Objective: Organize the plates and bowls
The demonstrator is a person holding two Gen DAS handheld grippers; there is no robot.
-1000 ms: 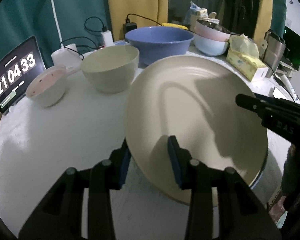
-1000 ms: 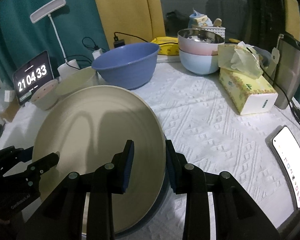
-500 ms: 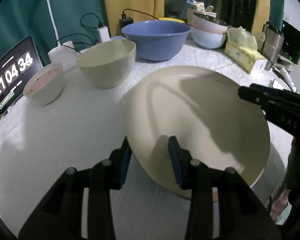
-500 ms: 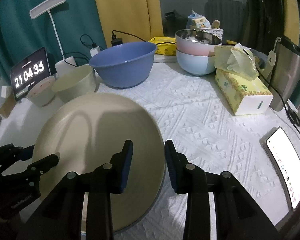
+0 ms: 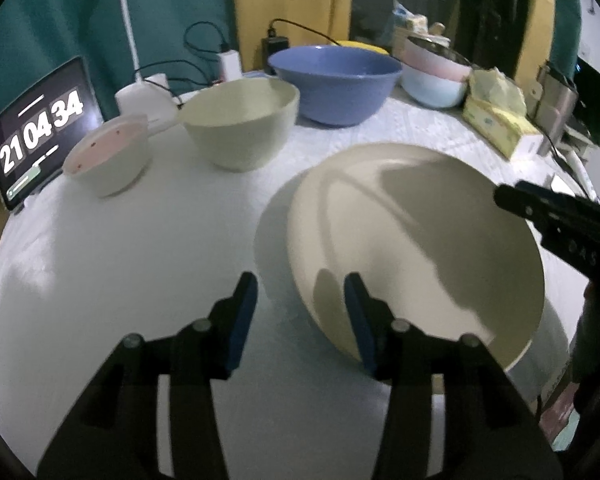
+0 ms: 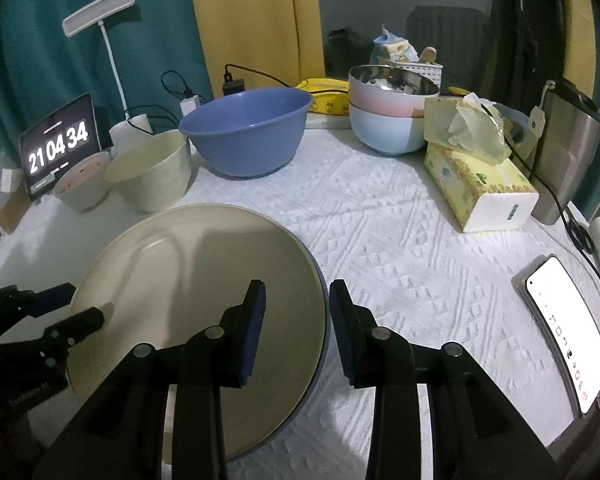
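A large cream plate [image 5: 416, 240] lies flat on the white tablecloth; it also shows in the right wrist view [image 6: 196, 292]. My left gripper [image 5: 300, 308] is open, its jaws astride the plate's near-left rim without touching it. My right gripper [image 6: 296, 320] is open, its jaws astride the plate's right rim. A cream bowl [image 5: 242, 122], a small pink-lined bowl [image 5: 108, 154] and a blue bowl [image 5: 334, 82] stand behind the plate. Stacked pink and pale-blue bowls [image 6: 392, 110] stand at the back right.
A tablet clock [image 5: 40, 128] and a desk lamp [image 6: 100, 12] stand at the back left with cables. A tissue box [image 6: 476, 184], a steel flask [image 6: 568, 152] and a lit phone [image 6: 560, 320] are on the right side.
Both grippers have opened and let go of the plate, which has come down from a tilt to lie flat on the cloth. The left gripper has drawn back to the left.
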